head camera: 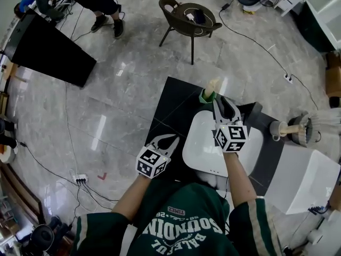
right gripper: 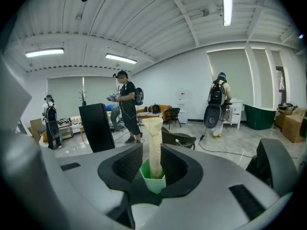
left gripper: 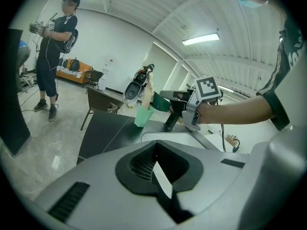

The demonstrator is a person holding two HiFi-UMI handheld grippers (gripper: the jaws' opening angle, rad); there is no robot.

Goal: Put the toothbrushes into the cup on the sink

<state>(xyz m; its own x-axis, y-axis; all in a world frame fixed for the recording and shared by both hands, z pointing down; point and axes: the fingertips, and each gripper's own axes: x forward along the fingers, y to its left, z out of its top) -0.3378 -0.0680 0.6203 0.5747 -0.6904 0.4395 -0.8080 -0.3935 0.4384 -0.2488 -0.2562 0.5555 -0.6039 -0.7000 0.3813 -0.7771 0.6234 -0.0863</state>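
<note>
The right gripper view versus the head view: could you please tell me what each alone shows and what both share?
Only the right gripper view shows the ceiling lights and the print on the wrapped toothbrush. Only the head view shows the white sink and the left gripper. Both show the green cup holding that toothbrush, the right gripper with open jaws, and the dark chair.

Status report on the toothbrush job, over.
Left gripper shut, empty, beside the sink. Right gripper open at the green cup, pads not pressing. Wrapped toothbrush standing in the cup. Nothing in the way.
</note>
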